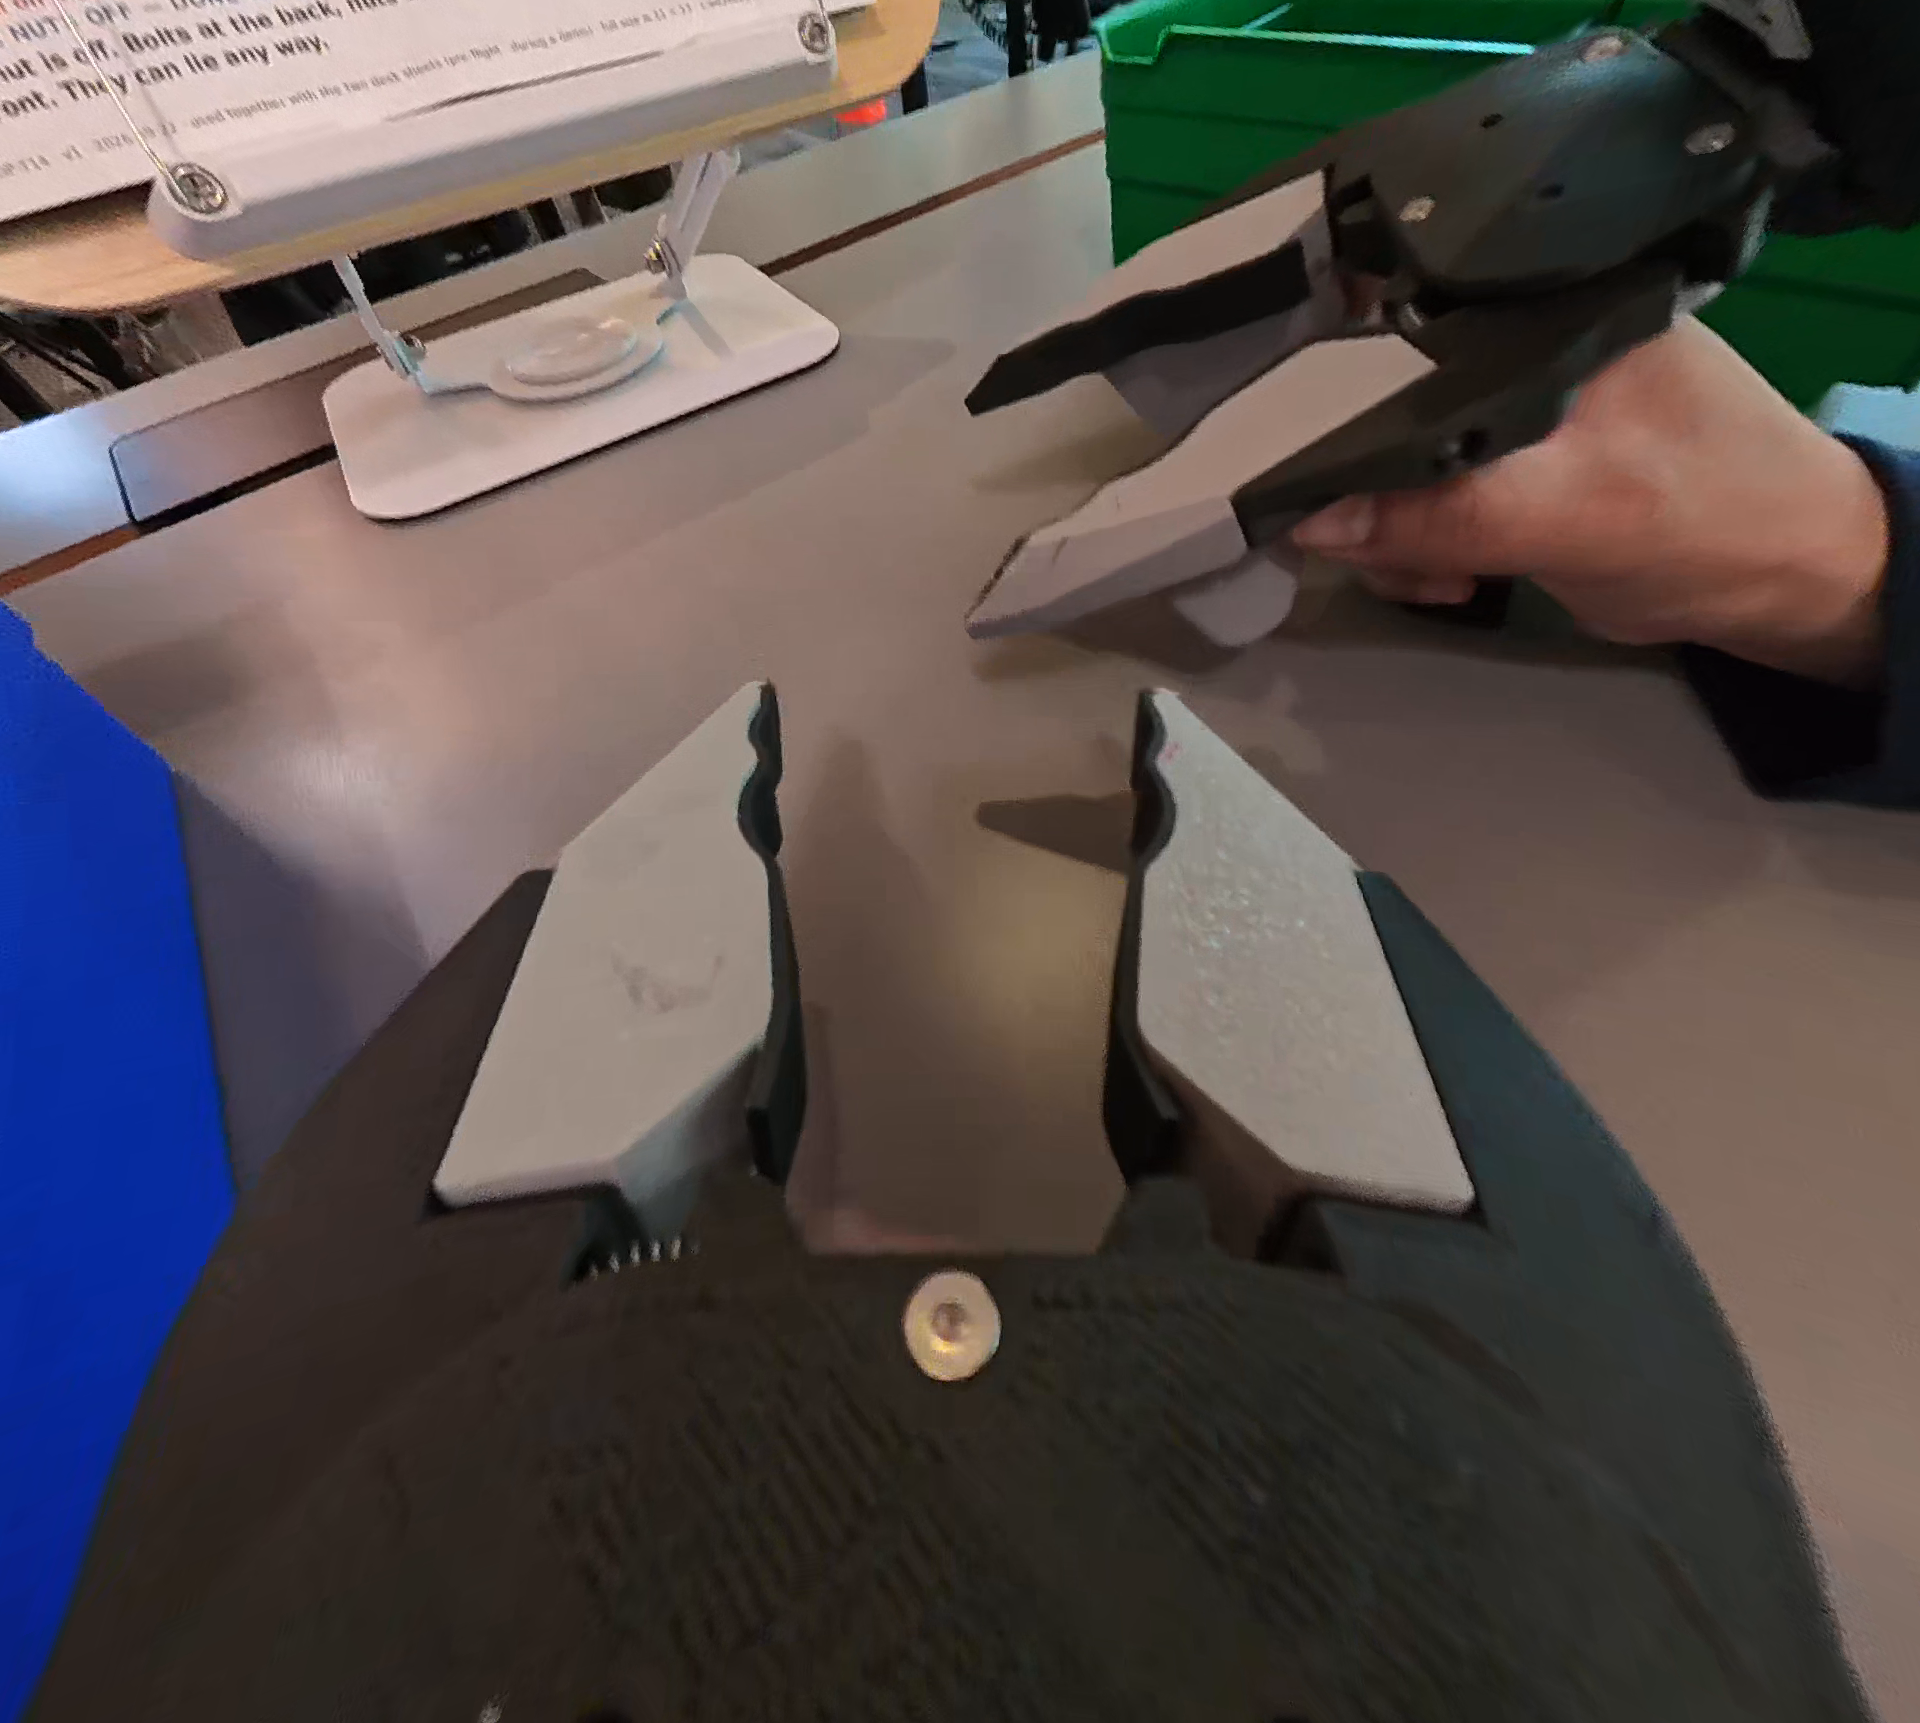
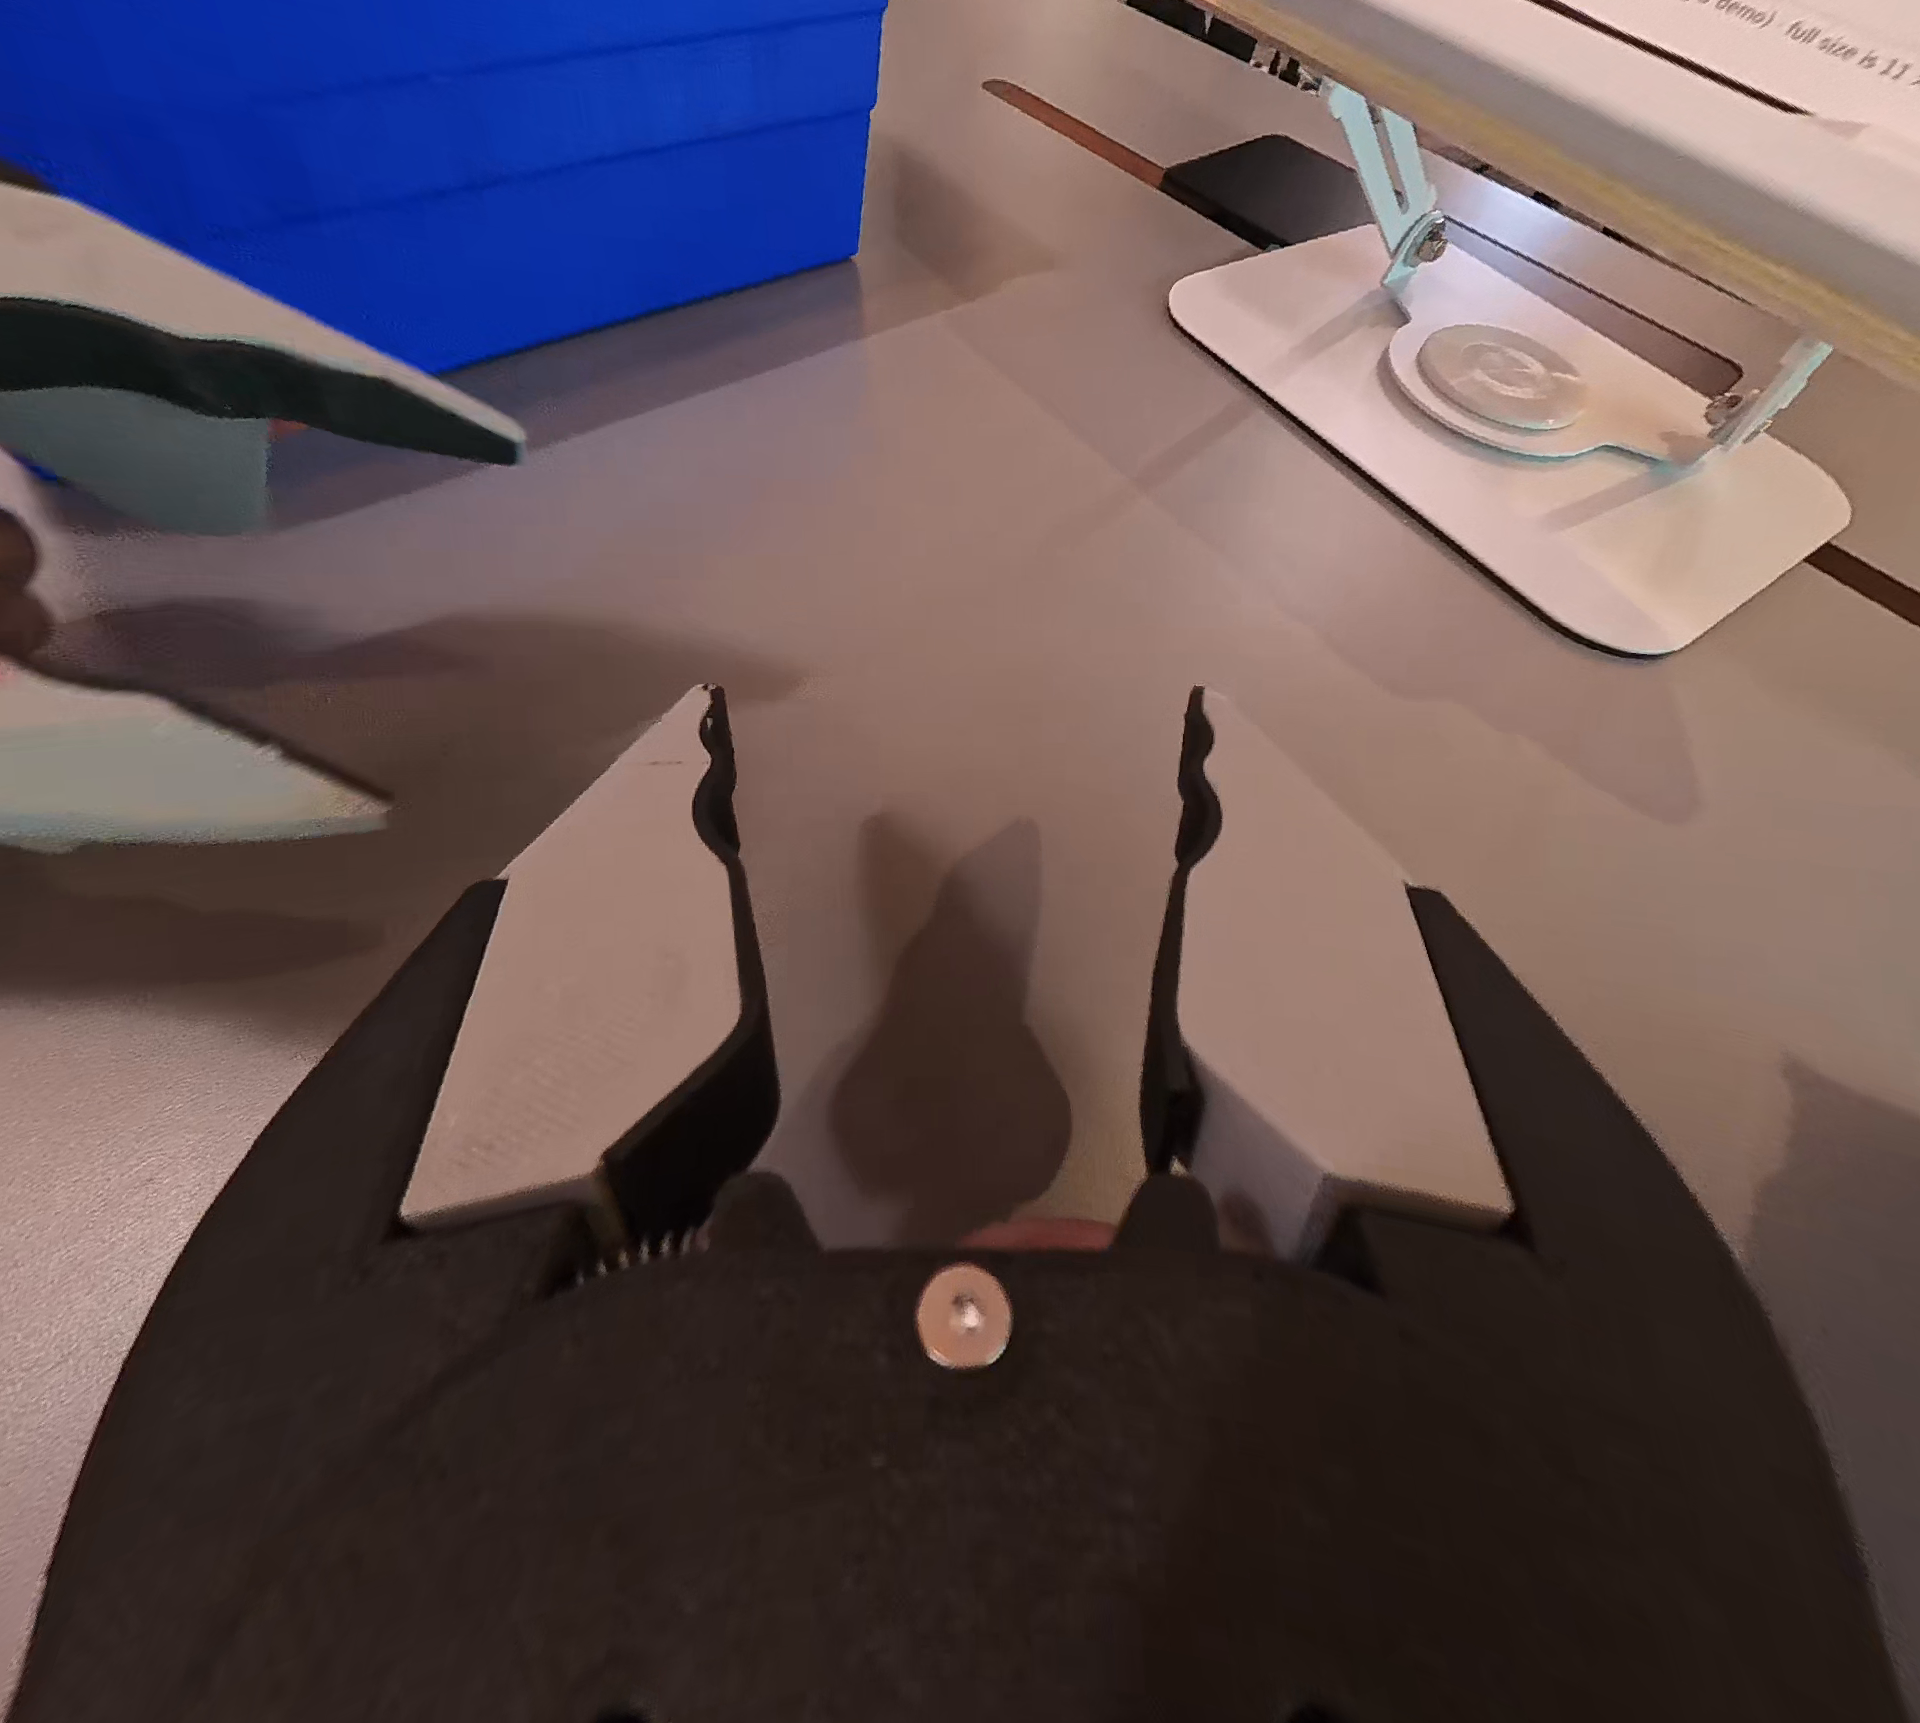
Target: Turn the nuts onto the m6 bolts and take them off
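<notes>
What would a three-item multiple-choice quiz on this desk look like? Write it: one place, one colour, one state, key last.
1. Where does the blue bin stand in the right wrist view?
A. upper left
B. lower right
C. under the document stand

2. What colour is the bin behind the right gripper in the left wrist view?
A. red
B. green
C. yellow

3. How is the left gripper?
A. shut on a nut
B. shut on a bolt
C. open, holding nothing

Key: 1 A, it fills that corner; 2 B, its walls are green; 3 C, bare table shows between its fingers.
</notes>
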Motion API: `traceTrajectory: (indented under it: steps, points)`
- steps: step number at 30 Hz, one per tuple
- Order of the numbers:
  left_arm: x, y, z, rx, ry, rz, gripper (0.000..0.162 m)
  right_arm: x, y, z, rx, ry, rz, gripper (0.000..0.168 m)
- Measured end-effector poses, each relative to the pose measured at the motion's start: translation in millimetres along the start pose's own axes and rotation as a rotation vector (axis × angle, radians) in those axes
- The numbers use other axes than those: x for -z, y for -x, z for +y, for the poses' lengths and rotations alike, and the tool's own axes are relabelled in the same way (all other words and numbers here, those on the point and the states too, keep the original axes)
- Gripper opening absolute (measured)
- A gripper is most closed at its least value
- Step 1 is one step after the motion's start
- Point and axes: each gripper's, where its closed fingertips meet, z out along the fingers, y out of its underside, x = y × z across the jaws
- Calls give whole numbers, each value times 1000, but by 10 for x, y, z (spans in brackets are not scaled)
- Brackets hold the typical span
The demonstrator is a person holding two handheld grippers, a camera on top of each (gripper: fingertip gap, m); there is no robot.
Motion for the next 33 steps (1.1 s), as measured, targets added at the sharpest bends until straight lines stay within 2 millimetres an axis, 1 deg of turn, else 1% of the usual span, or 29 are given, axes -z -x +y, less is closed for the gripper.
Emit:
traceTrajectory:
  steps: [2, 3, 4, 5, 6, 7, 8, 9, 10, 11, 12, 13, 14, 15, 17, 18, 21, 23, 25, 27, 31, 33]
  points:
    - [138, -70, 61, -2, 28, 12, 68, -8, 2, 12, -4, 9, -5, 84]
    - [249, -104, 52, 5, 38, 26, 68, -12, 7, 19, -5, 13, -9, 84]
    - [395, -121, -25, 9, 30, 41, 68, -14, 14, 22, -5, 17, -15, 84]
    - [569, -76, -162, 11, 11, 39, 66, -15, 23, 24, -6, 18, -23, 84]
    - [756, 46, -334, 8, -6, 12, 64, -16, 28, 24, -8, 18, -29, 82]
    - [939, 233, -507, -2, -15, -32, 62, -19, 28, 29, -12, 21, -34, 80]
    - [1105, 479, -658, -11, -13, -91, 60, -23, 30, 35, -18, 26, -39, 80]
    - [1239, 793, -764, -13, 0, -170, 56, -27, 30, 40, -24, 29, -44, 80]
    - [1335, 1157, -797, -3, 32, -263, 56, -27, 22, 40, -31, 30, -44, 80]
    - [1382, 1494, -746, 25, 85, -326, 58, -24, 15, 39, -38, 28, -43, 80]
    - [1383, 1793, -611, 74, 159, -360, 60, -19, 13, 34, -42, 24, -44, 80]
    - [1359, 2056, -413, 134, 246, -381, 64, -15, 10, 31, -46, 21, -44, 79]
    - [1318, 2261, -196, 195, 325, -387, 66, -12, 11, 33, -49, 21, -45, 78]
    - [1264, 2403, 10, 248, 386, -383, 65, -12, 13, 38, -51, 24, -45, 78]
    - [1138, 2521, 389, 331, 496, -354, 65, -16, 10, 50, -50, 32, -38, 77]
    - [1086, 2547, 535, 349, 549, -343, 65, -15, 10, 51, -47, 34, -34, 77]
    - [990, 2622, 828, 367, 686, -341, 68, -16, 7, 55, -47, 35, -29, 76]
    - [916, 2584, 925, 403, 745, -300, 69, -18, -3, 59, -59, 38, -30, 76]
    - [858, 2549, 984, 401, 792, -275, 69, -11, -21, 53, -73, 32, -28, 76]
    - [834, 2552, 1047, 377, 839, -278, 70, -5, -29, 49, -83, 27, -29, 76]
    - [802, 2522, 1160, 400, 895, -267, 70, -3, -22, 53, -86, 29, -34, 75]
    - [776, 2535, 1165, 406, 892, -287, 67, -7, -17, 58, -84, 33, -36, 75]
